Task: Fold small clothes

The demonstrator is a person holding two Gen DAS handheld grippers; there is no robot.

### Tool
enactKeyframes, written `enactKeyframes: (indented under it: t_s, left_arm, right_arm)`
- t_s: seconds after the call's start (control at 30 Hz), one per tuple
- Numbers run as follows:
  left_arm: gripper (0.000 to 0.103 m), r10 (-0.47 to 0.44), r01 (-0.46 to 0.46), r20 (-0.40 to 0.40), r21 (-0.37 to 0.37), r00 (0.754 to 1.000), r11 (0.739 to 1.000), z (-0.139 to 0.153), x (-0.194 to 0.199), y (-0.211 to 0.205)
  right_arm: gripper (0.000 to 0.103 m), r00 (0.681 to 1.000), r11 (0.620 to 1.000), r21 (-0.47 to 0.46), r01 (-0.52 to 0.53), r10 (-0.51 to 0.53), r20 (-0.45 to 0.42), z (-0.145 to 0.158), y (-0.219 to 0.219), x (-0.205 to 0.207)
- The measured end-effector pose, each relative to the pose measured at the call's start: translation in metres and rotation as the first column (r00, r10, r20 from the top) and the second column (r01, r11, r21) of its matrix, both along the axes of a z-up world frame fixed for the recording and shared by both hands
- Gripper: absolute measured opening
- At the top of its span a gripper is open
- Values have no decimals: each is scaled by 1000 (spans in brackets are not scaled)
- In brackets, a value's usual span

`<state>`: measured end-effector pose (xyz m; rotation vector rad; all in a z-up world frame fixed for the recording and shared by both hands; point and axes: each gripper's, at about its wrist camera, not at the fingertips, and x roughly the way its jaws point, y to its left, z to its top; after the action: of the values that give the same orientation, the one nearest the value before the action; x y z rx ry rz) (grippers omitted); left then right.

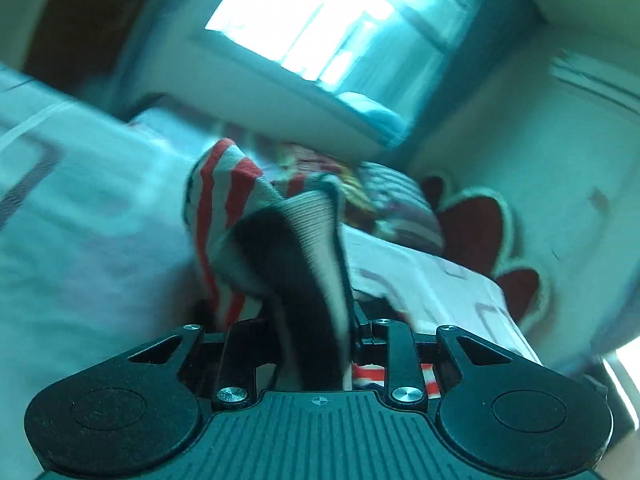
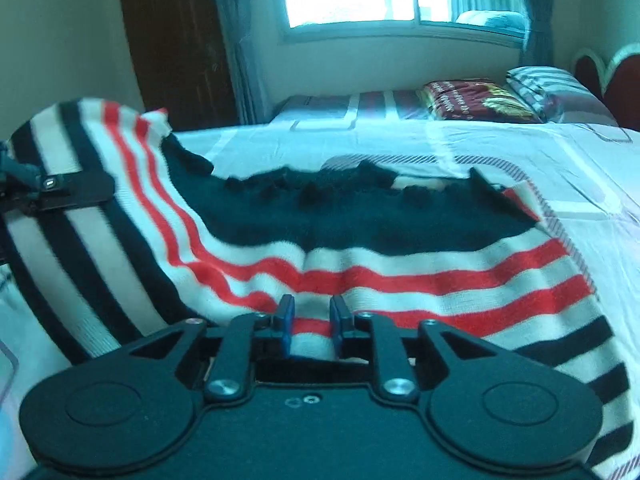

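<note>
Striped garment [image 2: 360,272] pinched by both grippers, lying on bed [image 2: 440,140].

The left wrist camera sits just behind its own left gripper [image 1: 308,312] and looks along it, rolled so the room tilts; the striped knit garment [image 1: 240,216] fills the centre, very near the lens and blurred. The window [image 1: 320,20] lies at 12 o'clock, the red headboard [image 1: 476,232] at 3 o'clock. The right wrist camera looks level-headed over the right gripper [image 2: 312,320], low and close to the bed [image 2: 400,140]. Both views share the garment, the window and the pillows [image 2: 544,84] at 2 o'clock.
</note>
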<state>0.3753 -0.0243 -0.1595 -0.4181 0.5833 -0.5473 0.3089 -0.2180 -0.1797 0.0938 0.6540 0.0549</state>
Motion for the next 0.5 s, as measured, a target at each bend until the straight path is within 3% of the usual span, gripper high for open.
enactKeyframes:
  t_s: [0.1,0.23,0.3,0.33,0.4,0.47,0.5]
  left_arm:
    - [26,-131,131,27,20,991,991,6,5,-54]
    - [26,-288,287,-3,66,958,956,-9,1,-124]
    - [26,-329,332,-40,103,943,938,-22,-2,-152]
    - [26,-327,333,-67,121,943,935,-28,-2,-161]
    - [26,-315,323,-74,171,946,931,-32,-8,-172]
    - [38,-332,336,-57,220,941,916,-24,-15,-181]
    - [60,-353,359,-65,203,933,911,-17,-16,-181]
  right_arm:
    - [22,998,998,9,62,-62,26,12,-33,-17]
    - [24,985,984,55,167,-168,23,17,-85,-39]
    - [24,979,978,54,202,-204,16,16,-106,-51]
    - [25,978,977,23,211,-211,-8,12,-111,-54]
    - [26,975,973,59,221,-219,-38,4,-127,-66]
    - [25,970,967,84,241,-238,-44,2,-139,-77]
    - [26,969,966,78,248,-245,-39,3,-141,-80]
